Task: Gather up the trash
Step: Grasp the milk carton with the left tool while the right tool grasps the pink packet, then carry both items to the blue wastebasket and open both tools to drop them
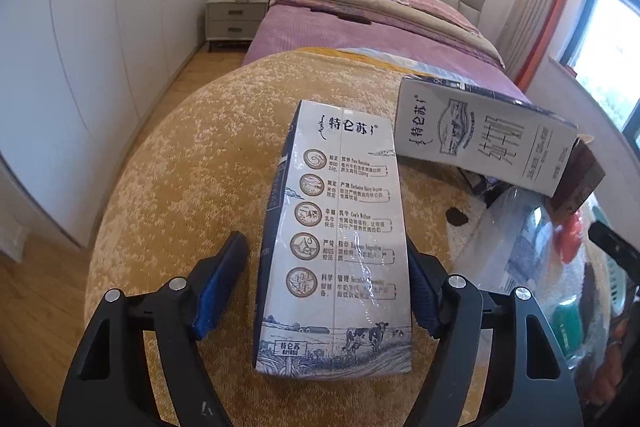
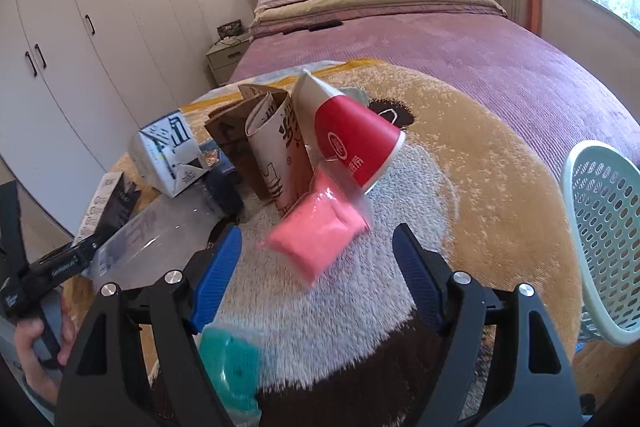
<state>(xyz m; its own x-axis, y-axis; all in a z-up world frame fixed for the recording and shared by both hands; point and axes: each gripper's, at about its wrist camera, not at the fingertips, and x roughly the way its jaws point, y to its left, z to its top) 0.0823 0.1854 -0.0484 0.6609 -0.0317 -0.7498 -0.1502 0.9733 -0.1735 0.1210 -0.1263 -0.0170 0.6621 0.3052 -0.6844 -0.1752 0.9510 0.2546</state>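
Your left gripper (image 1: 326, 247) stands wide open around a milk carton (image 1: 340, 235) lying on the yellow blanket (image 1: 180, 167), not clamping it. Your right gripper (image 2: 318, 259) gapes empty just behind the pink packet (image 2: 316, 231).

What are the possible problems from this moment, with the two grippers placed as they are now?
1. The left gripper is open around the milk carton; only the right pad seems to touch, so closing may push it sideways.
2. The right gripper is open near the pink packet, which leans on the red cup; grabbing it could roll the cup away from the basket.
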